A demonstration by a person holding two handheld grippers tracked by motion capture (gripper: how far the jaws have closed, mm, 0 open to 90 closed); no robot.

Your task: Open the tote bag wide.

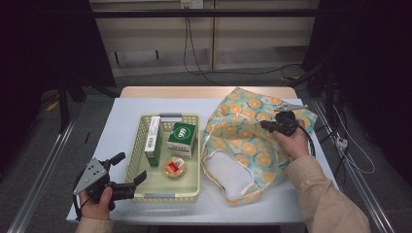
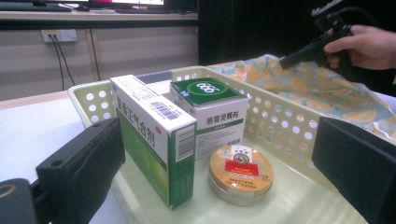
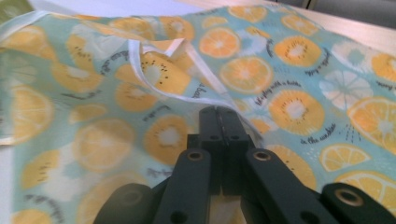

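The fruit-print fabric bag (image 3: 280,84) is pinched at its white-trimmed edge between the pressed-together jaws of the right gripper (image 3: 219,116); being soft, light and limp, it is best held by the hem. The left gripper (image 1: 127,170) is held spread beside the basket (image 1: 187,194).

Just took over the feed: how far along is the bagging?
Done: nothing is bagged; the tall box, the green-topped box and the tin sit in the basket. In hand: the right gripper pinches the fruit-print bag at its white strap. Left: the left gripper, open at the basket, must move all three.
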